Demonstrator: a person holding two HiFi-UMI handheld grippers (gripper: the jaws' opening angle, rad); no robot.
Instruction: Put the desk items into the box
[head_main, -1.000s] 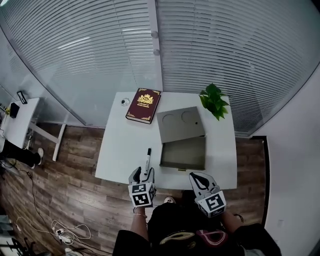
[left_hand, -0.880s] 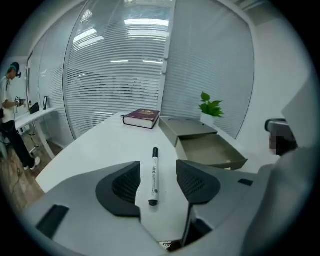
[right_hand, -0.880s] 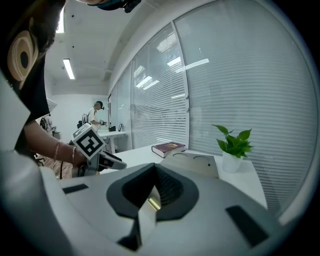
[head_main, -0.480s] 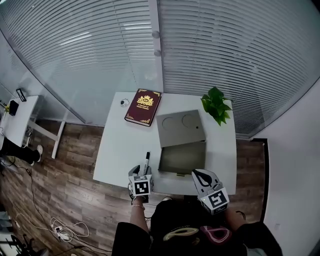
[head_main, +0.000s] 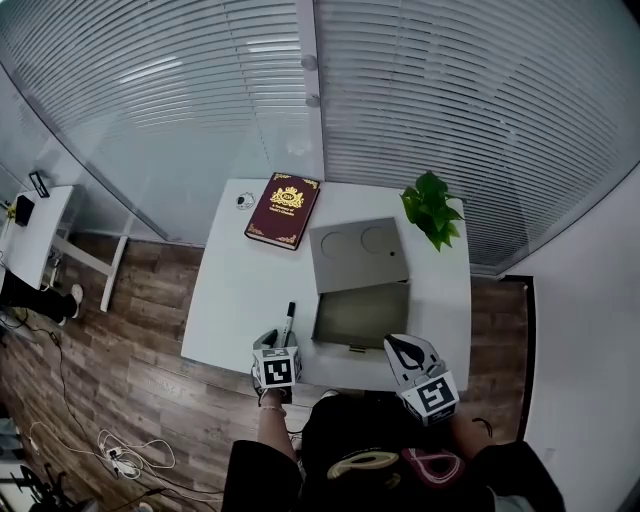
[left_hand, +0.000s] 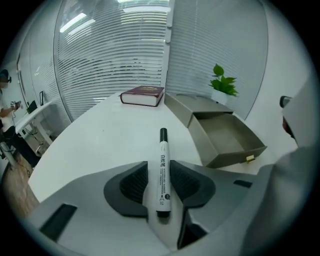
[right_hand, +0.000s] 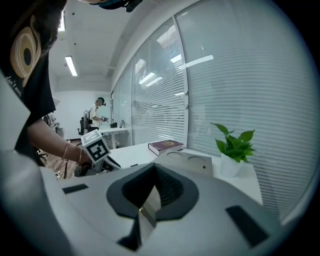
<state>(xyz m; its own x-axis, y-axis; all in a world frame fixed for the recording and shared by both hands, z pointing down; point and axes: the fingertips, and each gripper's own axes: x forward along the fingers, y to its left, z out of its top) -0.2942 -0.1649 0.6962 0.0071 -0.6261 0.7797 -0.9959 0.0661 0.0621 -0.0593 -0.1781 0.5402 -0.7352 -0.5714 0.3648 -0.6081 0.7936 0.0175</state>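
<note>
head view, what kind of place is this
Most likely an office: a white desk, glass partition walls with slatted blinds, and another desk beyond the glass on the left.

Bench: smooth, matt white top.
Box: looked like matt grey card.
Marker: smooth white plastic.
Book: maroon cover, shiny gilt stamping.
Floor: wood-grain planks.

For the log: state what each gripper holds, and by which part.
Nothing is held. The jaws of the left gripper have just been closing around the back half of the marker, pads not yet pressing; the right gripper is shut, empty.
</note>
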